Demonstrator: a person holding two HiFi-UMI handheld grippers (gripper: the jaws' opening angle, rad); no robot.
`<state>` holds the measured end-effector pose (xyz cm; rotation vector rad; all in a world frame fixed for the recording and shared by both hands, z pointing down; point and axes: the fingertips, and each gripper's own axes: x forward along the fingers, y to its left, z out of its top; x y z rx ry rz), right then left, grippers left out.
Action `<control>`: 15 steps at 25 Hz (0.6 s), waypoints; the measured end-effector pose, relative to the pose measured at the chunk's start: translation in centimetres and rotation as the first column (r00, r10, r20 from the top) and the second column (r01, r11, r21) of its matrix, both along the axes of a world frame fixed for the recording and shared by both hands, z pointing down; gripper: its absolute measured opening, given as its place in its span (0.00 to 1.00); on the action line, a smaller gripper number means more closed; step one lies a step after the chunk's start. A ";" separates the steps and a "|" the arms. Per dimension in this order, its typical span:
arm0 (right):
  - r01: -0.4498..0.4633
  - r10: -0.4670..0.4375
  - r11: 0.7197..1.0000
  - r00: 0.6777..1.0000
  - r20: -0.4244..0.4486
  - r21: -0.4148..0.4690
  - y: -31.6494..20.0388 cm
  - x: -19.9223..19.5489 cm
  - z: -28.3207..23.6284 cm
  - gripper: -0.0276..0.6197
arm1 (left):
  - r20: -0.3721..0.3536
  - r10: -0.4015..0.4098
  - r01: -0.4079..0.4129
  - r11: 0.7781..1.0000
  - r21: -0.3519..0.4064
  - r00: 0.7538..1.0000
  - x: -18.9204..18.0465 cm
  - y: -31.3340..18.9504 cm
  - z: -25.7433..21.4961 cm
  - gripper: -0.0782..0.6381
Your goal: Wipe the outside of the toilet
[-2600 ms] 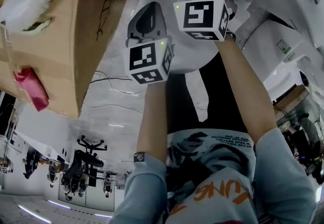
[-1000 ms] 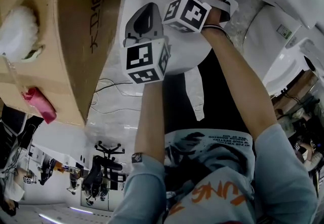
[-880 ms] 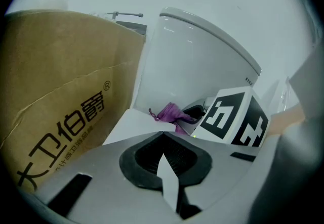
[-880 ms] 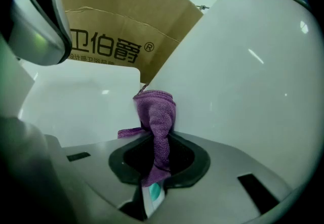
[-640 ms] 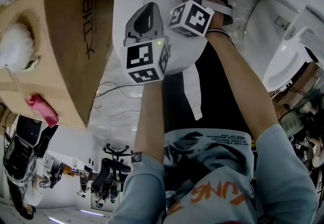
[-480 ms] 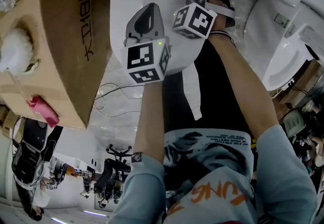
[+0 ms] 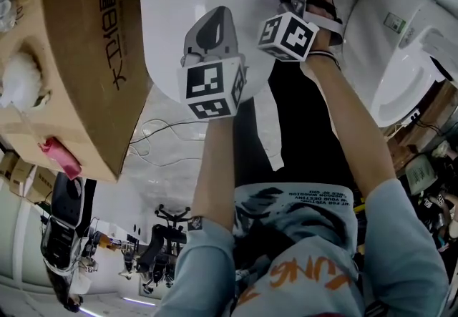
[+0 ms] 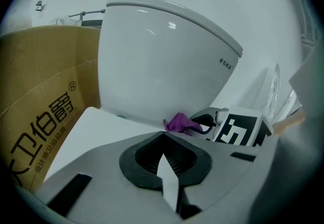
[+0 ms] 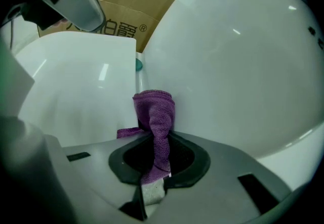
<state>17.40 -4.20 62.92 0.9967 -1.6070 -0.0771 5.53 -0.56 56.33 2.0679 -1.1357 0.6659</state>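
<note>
Standing to the left of the left gripper [image 8: 163, 139], a brown cardboard box [image 8: 40, 112] bears large printed Chinese characters that seem to read 卫伯爵, followed by a ringed R mark. The smaller line beneath them is too small to read. The left gripper has its jaws together on nothing and hangs over the flat white panel of the white ceramic toilet [image 8: 162, 61], probably held idle and clear so the other tool can work.

To its right, the right gripper [image 9: 154, 154] is clamped on a folded purple microfibre cloth [image 9: 154, 109]. The cloth's free end stands ahead of the jaws and appears pushed into the seam where the flat panel meets the toilet's rounded body, just beside a small teal round piece [image 9: 137, 64]. That grip seems chosen to leave a soft wad forward for rubbing the crevice. Right of the cloth, the rounded body carries a small dark logo [image 8: 229, 62], too small to read.
</note>
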 end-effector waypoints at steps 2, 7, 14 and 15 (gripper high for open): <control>0.002 -0.002 1.000 1.000 -0.003 -0.003 0.5 1.0 0.1 0.14 | 0.003 0.002 -0.002 1.000 -0.003 1.000 0.7 0.3 0.0 0.14; -0.077 0.078 0.996 0.997 0.020 -0.036 1.9 4.0 0.6 0.14 | 0.003 0.040 -0.040 0.999 0.000 0.999 3.0 0.8 -0.3 0.14; -0.301 0.306 0.952 0.933 0.188 -0.055 4.7 8.3 -0.5 0.16 | 0.004 0.106 -0.106 0.993 0.046 0.994 4.7 1.1 -2.0 0.14; -0.333 0.334 0.942 0.915 0.226 -0.046 5.3 8.6 -1.3 0.16 | 0.005 0.113 -0.114 0.992 0.057 0.994 4.6 1.2 -2.5 0.14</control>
